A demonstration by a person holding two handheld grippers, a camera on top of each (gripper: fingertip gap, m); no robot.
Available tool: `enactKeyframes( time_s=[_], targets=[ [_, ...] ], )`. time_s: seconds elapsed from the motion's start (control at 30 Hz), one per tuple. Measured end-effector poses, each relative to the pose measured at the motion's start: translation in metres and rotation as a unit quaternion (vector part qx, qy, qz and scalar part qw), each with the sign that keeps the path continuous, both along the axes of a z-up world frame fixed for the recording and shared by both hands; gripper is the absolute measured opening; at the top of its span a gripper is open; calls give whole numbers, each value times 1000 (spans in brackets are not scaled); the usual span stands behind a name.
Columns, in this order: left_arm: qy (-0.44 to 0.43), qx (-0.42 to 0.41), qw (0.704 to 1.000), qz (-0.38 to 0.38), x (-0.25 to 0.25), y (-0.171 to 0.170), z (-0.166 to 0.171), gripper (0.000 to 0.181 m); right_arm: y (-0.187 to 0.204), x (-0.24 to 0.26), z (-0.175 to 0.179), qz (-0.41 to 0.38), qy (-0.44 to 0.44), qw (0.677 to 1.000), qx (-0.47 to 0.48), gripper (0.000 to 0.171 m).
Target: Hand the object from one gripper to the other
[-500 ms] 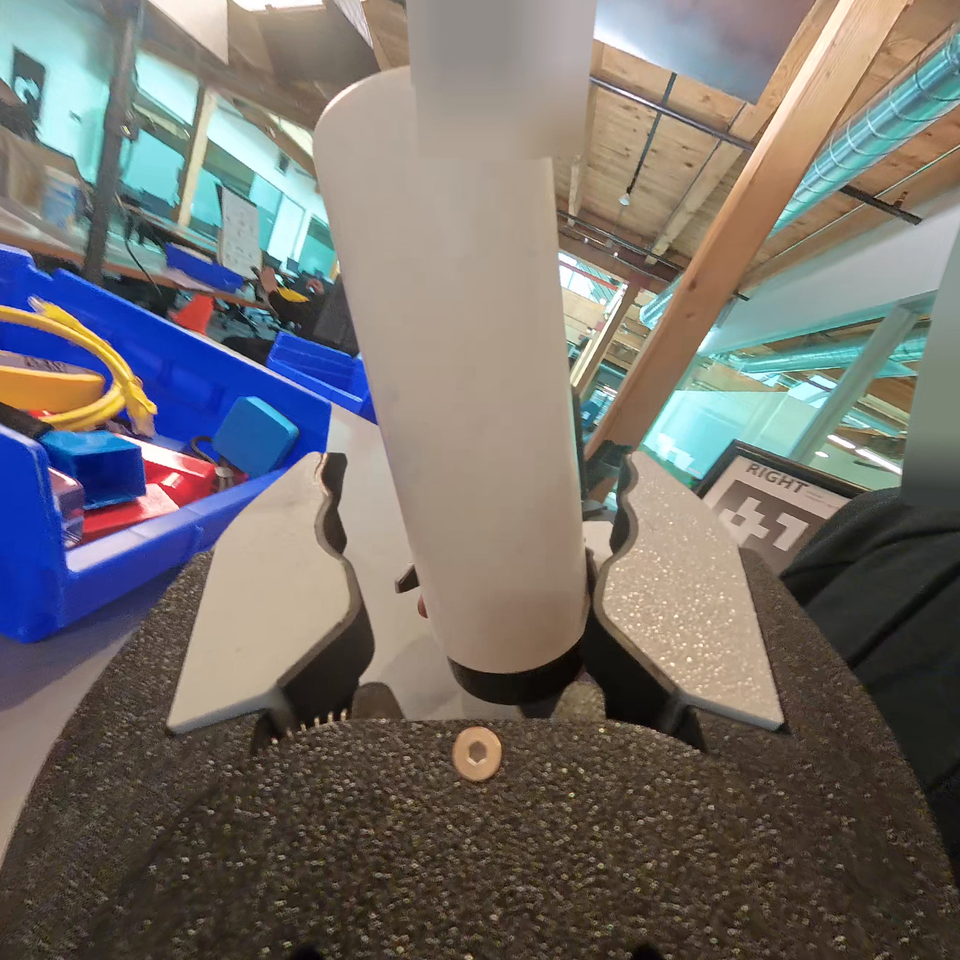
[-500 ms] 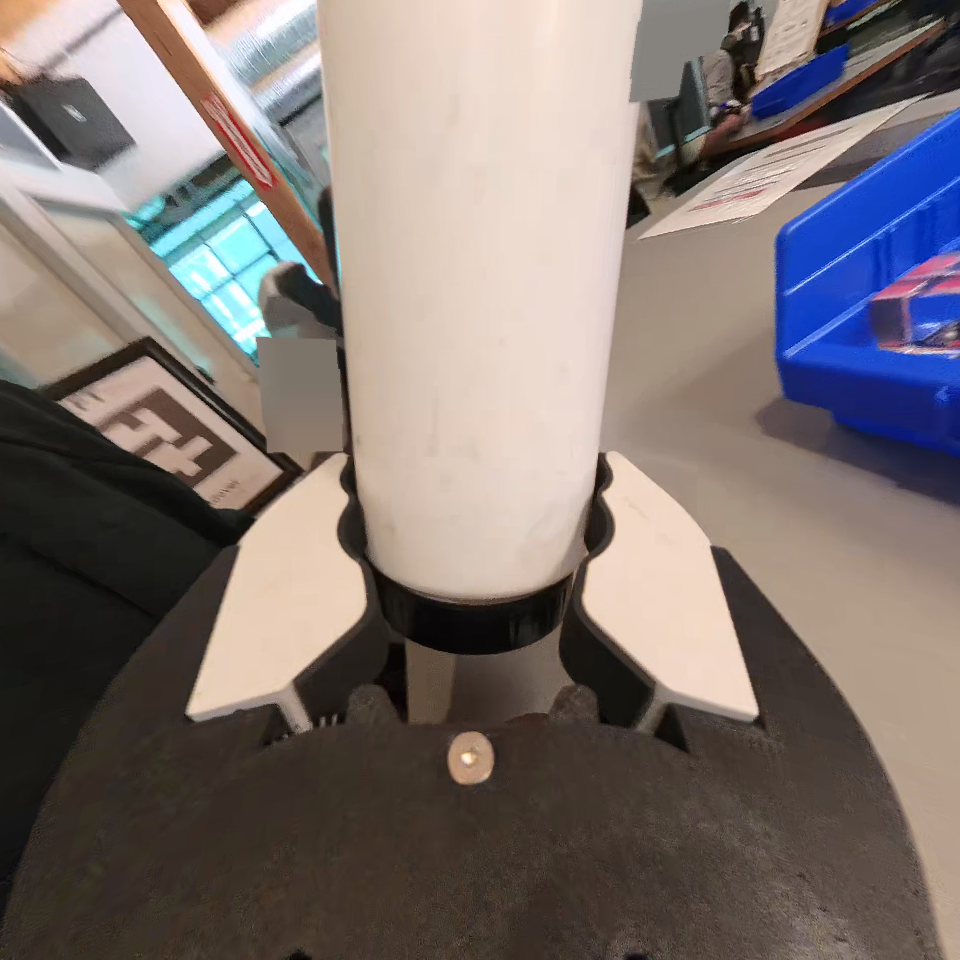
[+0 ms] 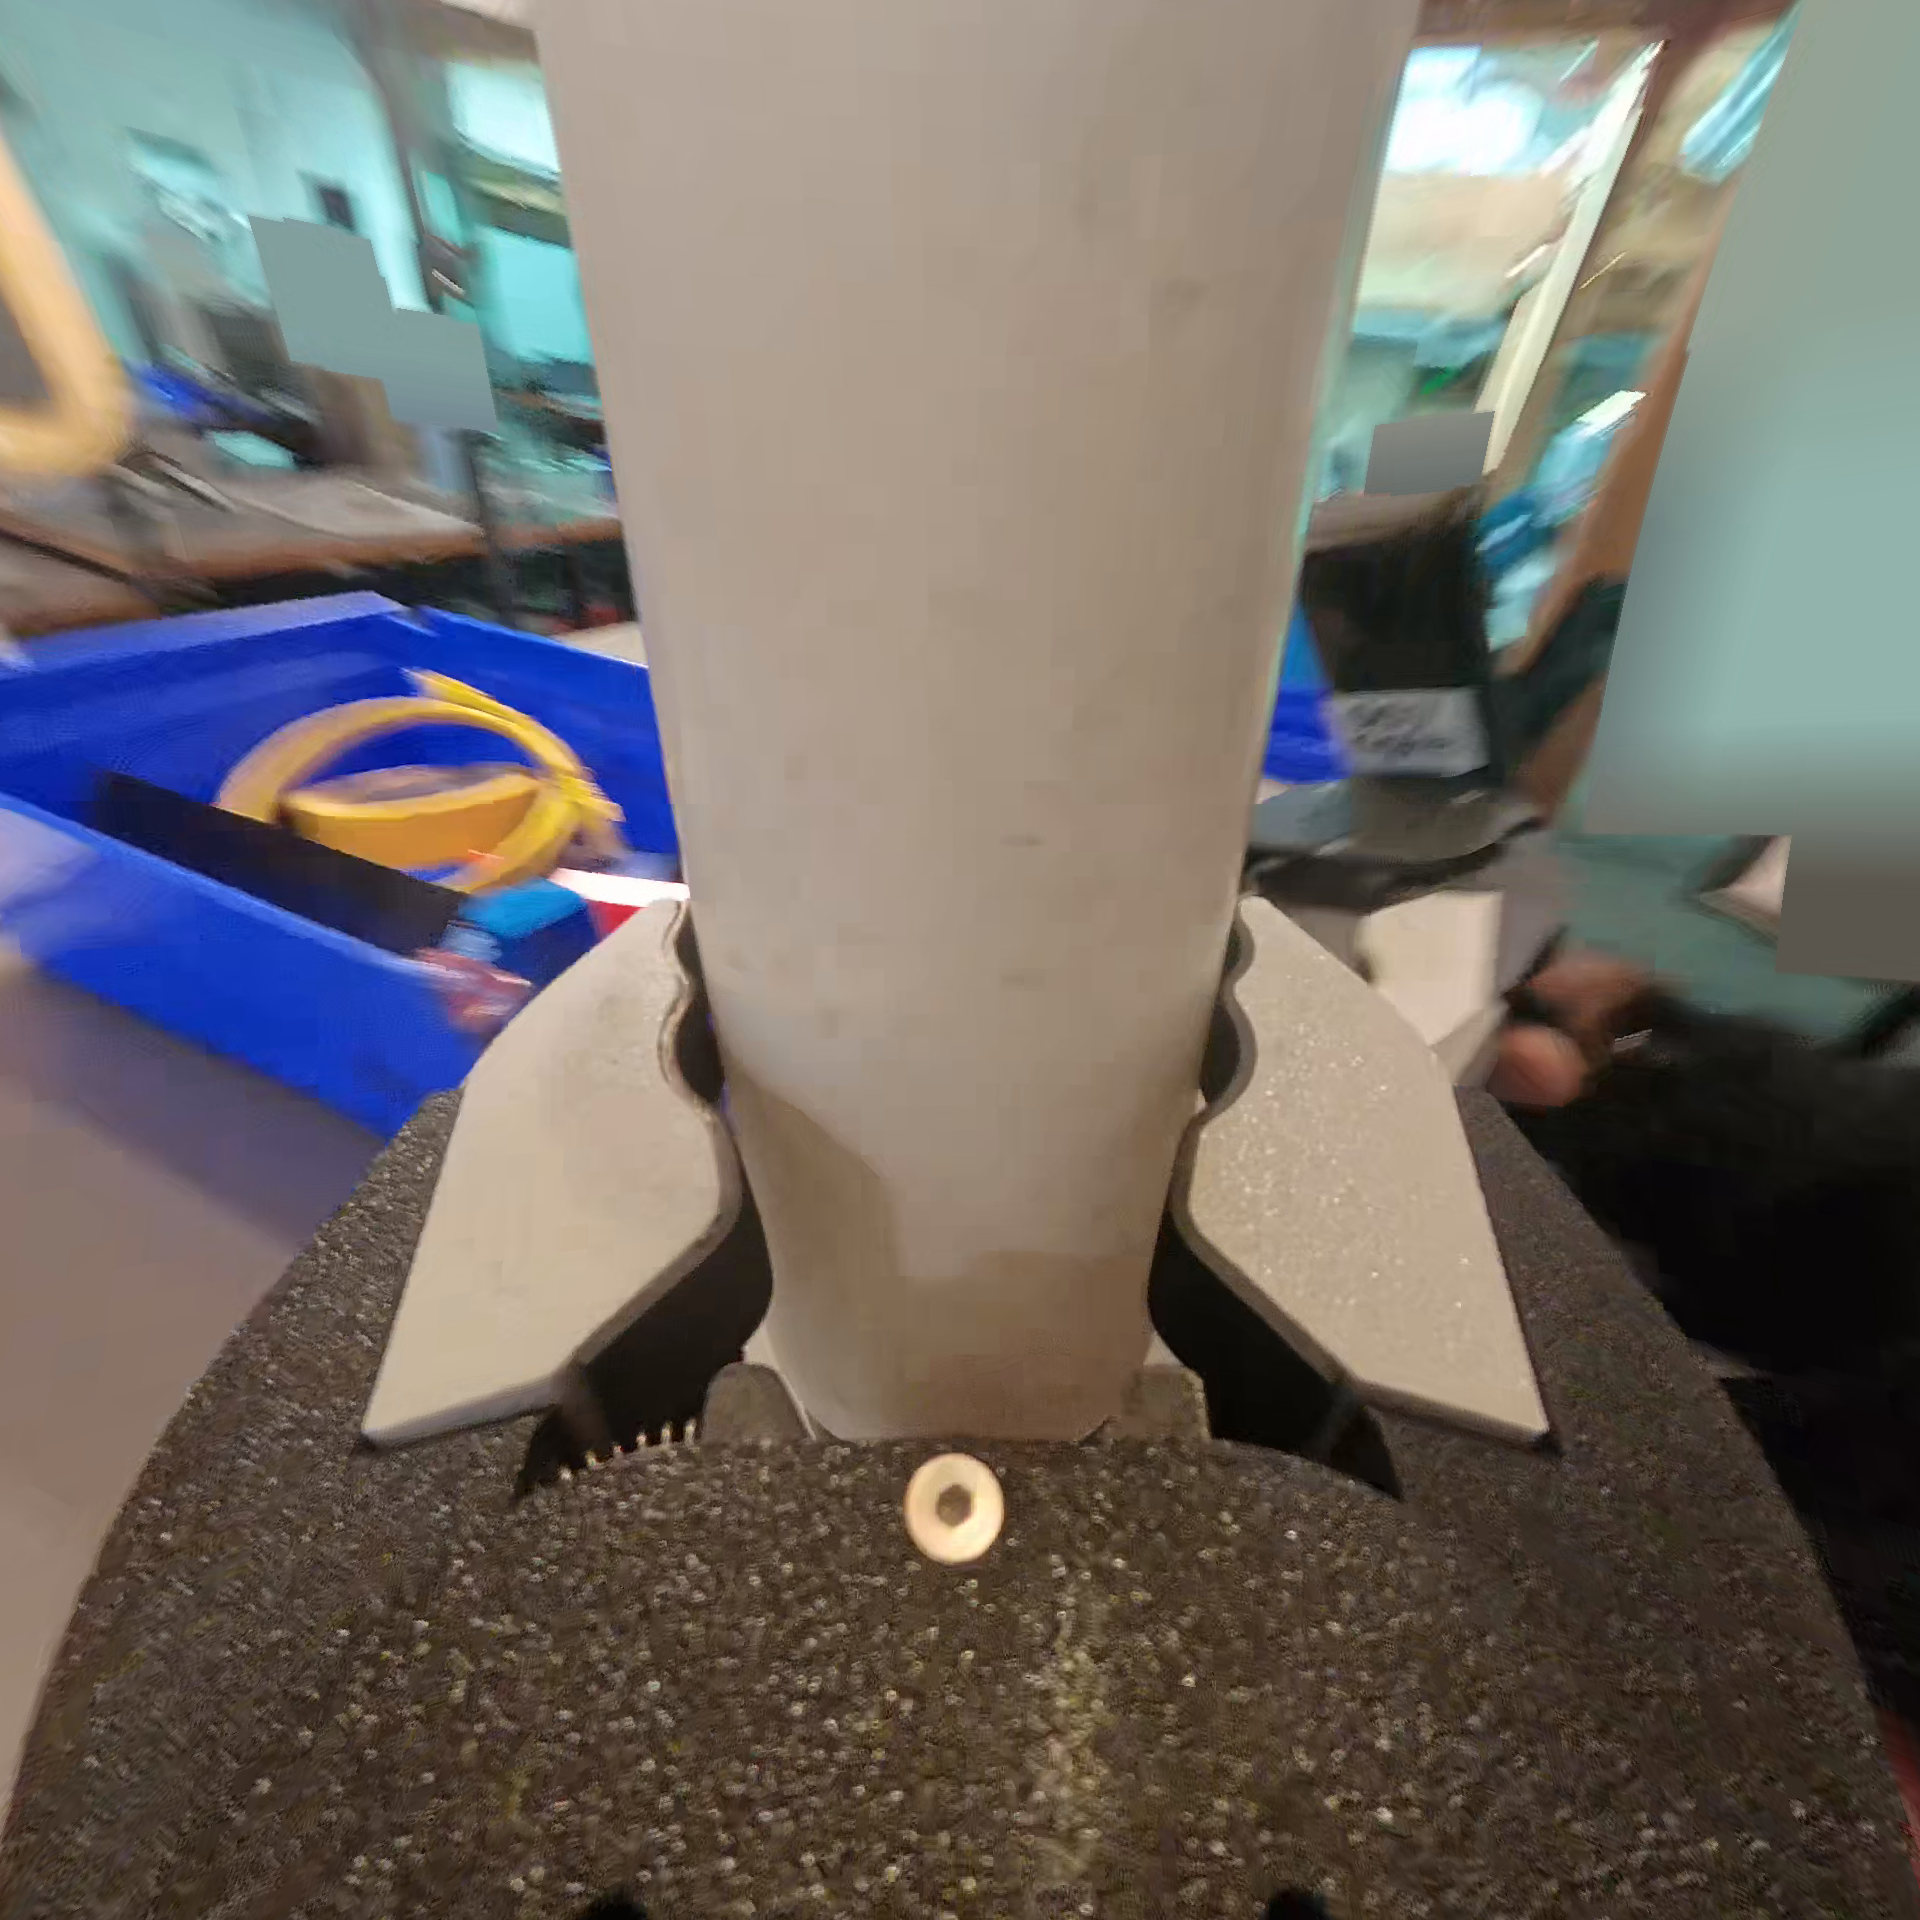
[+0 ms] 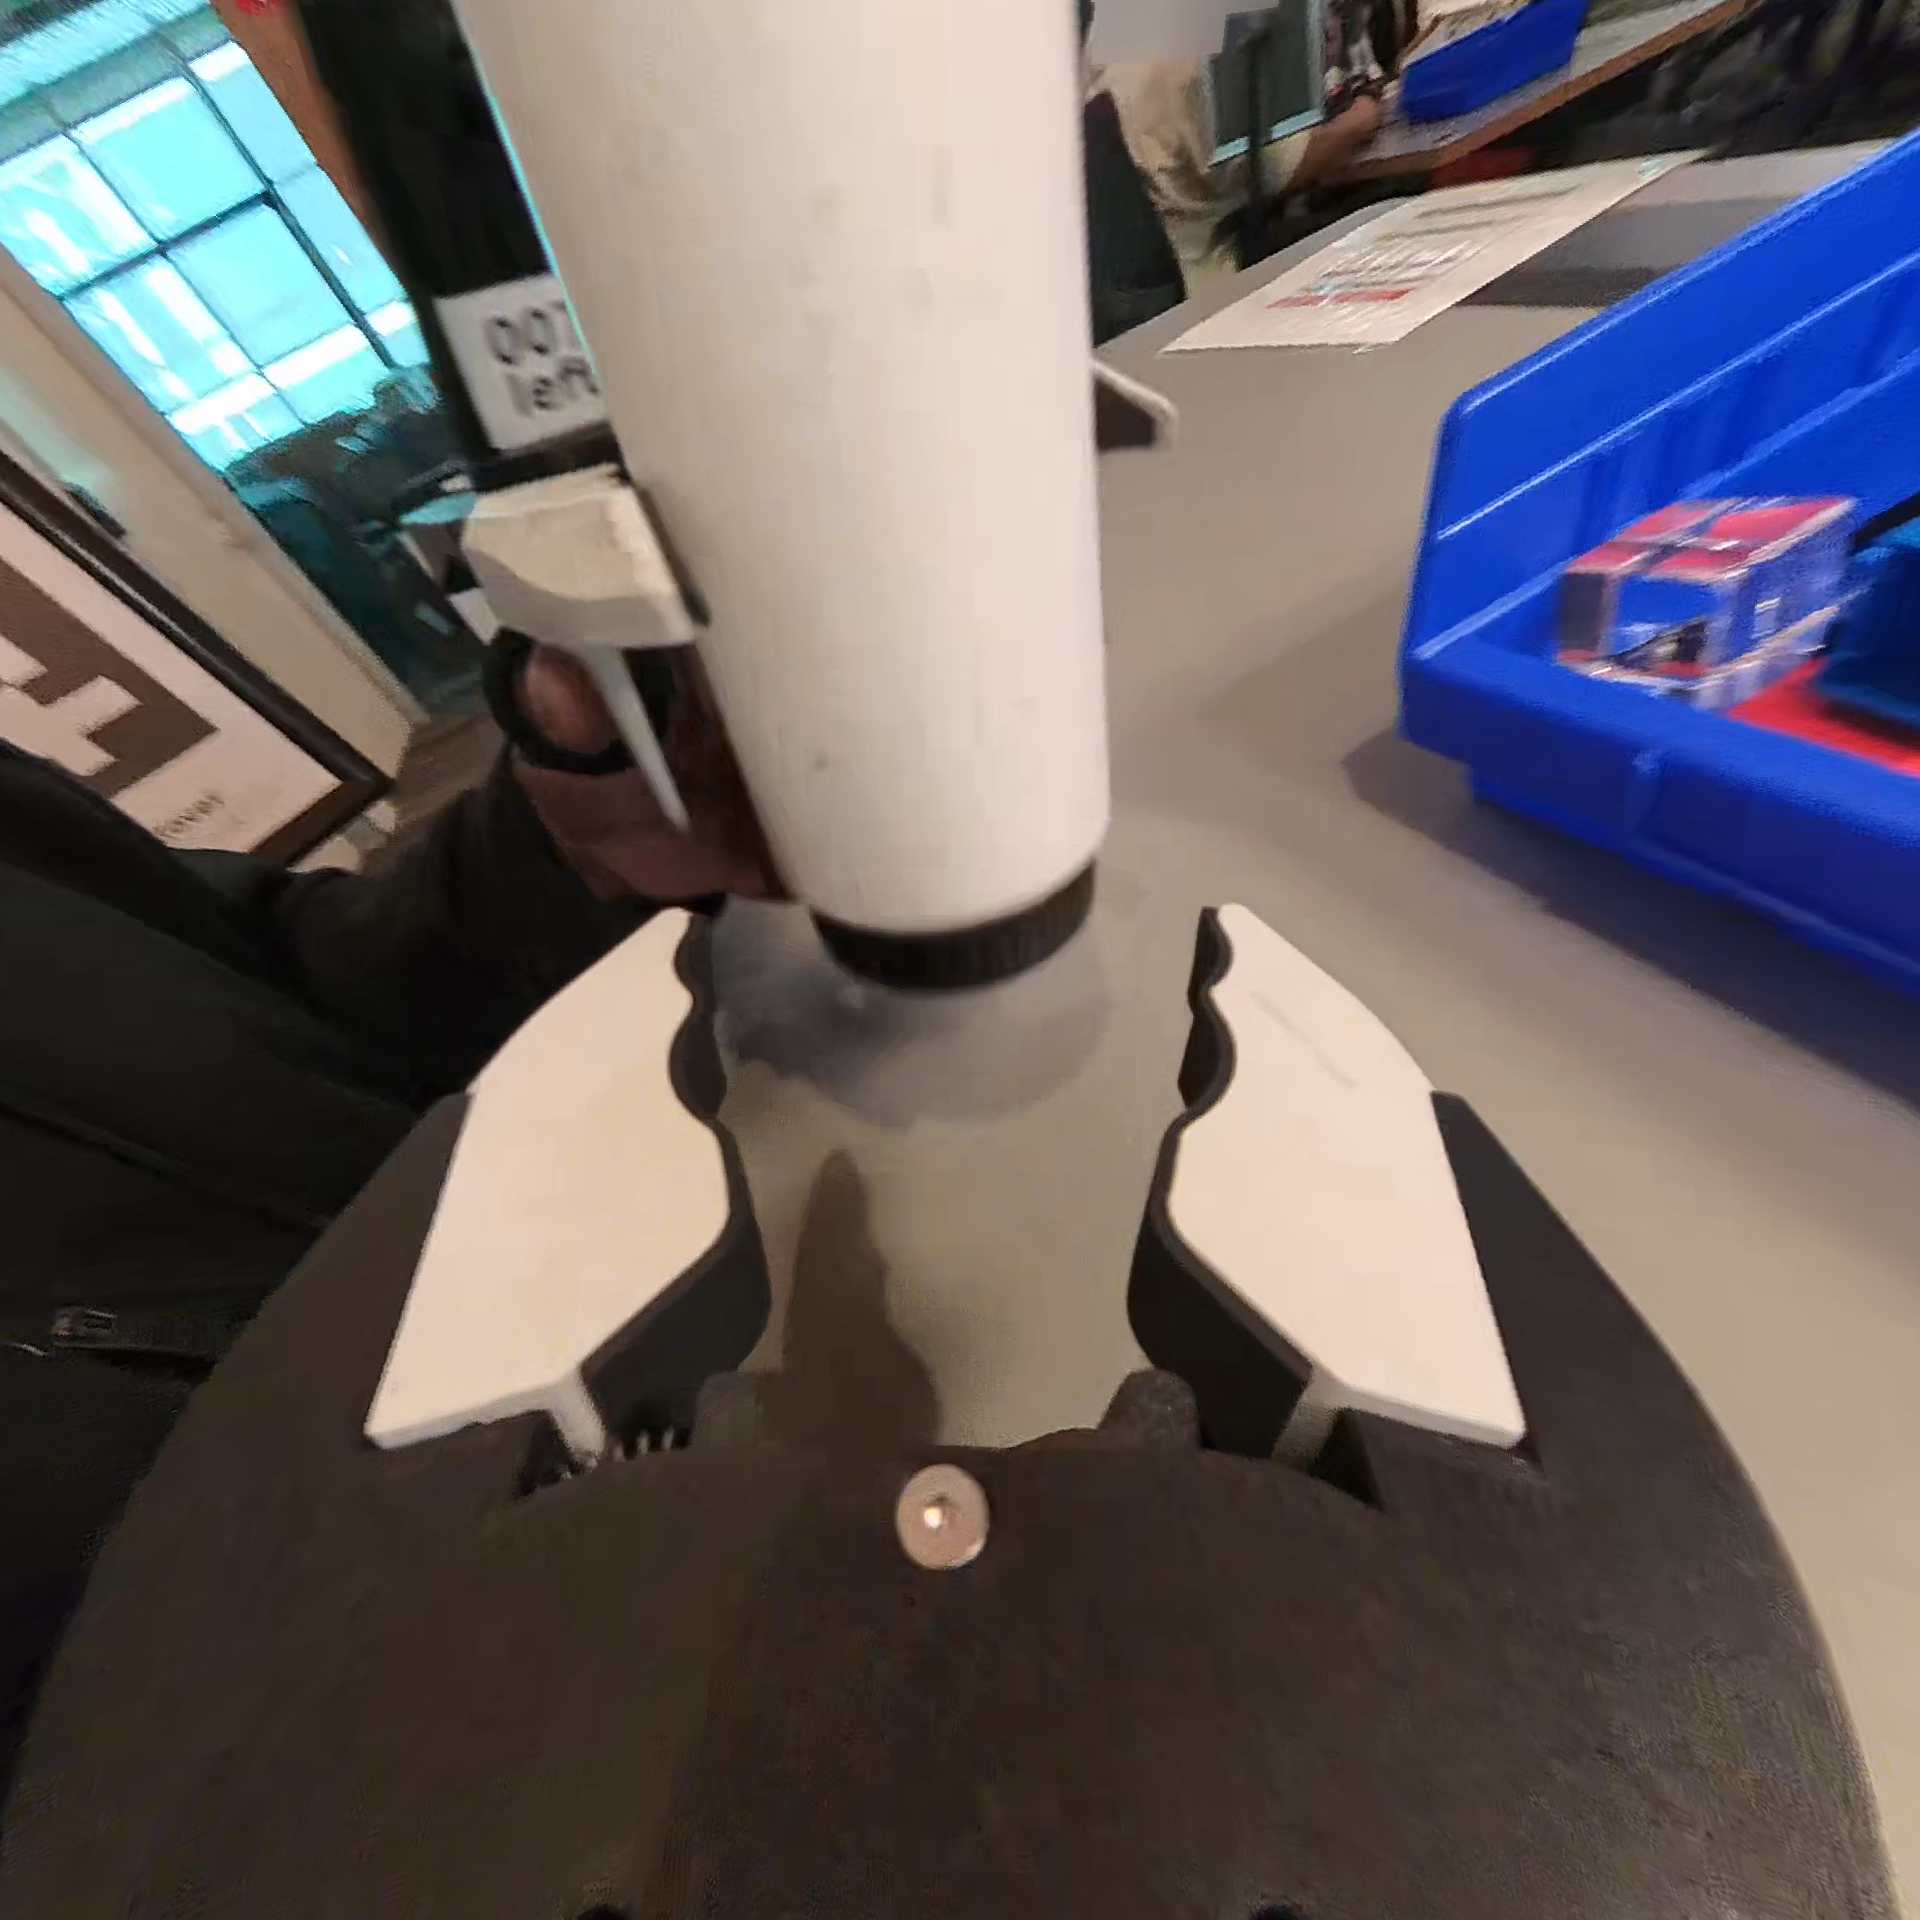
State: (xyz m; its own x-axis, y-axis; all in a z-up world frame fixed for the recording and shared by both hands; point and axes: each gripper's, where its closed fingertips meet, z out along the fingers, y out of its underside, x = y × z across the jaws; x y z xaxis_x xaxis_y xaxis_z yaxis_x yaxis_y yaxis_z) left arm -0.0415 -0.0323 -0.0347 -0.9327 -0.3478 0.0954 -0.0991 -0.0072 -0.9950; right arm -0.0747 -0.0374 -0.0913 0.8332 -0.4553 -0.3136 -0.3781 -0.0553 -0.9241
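Workshop: blue parts bins (image 4: 1662, 665), workbenches (image 3: 312, 530)

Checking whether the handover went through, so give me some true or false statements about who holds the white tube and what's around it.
1. The left gripper is shut on the white tube. True.
2. The right gripper clamps the tube's black end. False: its fingers are spread, with the black end cap clear ahead of them.
3. A blue bin sits on the grey table. True.
4. The blue bin in the left wrist view is empty. False: yellow cable lies inside.
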Motion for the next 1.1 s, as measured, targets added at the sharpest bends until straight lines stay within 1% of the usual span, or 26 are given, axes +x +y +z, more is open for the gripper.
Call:
enactKeyframes(
  time_s=[0.03, 0.1, 0.17, 0.23, 0.33, 0.43, 0.5, 0.6, 0.63, 0.73, 0.8, 0.87, 1.0, 1.1],
  targets=[
    [-48, 29, 998, 37, 7, 7, 3, 93, -7, 3, 4, -11, -15, 1000, -9, 91],
    [-135, 88, 981, 105, 21, 20, 6, 92, -17, 8, 15, -34, -46, 998, -26, 97],
    [-211, 146, 953, 158, 32, 30, 4, 93, -21, 10, 30, -45, -77, 995, -37, 102],
    [-275, 190, 925, 180, 36, 33, -1, 92, -20, 10, 47, -49, -111, 992, -47, 107],
    [-346, 233, 892, 174, 33, 29, -11, 92, -15, 5, 69, -33, -154, 985, -67, 110],
    [-389, 273, 865, 159, 28, 24, -22, 92, -9, 2, 79, -10, -179, 978, -103, 112],
    [-410, 294, 849, 156, 27, 22, -27, 92, -4, 1, 75, 3, -187, 973, -138, 112],
    [-433, 310, 836, 134, 20, 17, -33, 92, 2, 3, 60, 8, -189, 962, -196, 109],
    [-442, 313, 831, 128, 18, 15, -35, 92, 4, 4, 55, 10, -188, 960, -208, 106],
    [-447, 326, 823, 131, 21, 18, -39, 93, 6, 5, 46, 11, -193, 955, -224, 105],
    [-447, 319, 826, 125, 21, 18, -40, 93, 7, 5, 45, 10, -198, 956, -216, 105],
    [-428, 310, 840, 122, 22, 18, -43, 91, 7, 6, 44, 6, -213, 953, -215, 105],
    [-333, 269, 894, 133, 26, 31, -46, 92, -1, 11, 48, -28, -277, 931, -237, 104],
    [-193, 193, 953, 131, 21, 42, -44, 102, -11, 14, 58, -58, -341, 904, -250, 104]
  ],
)
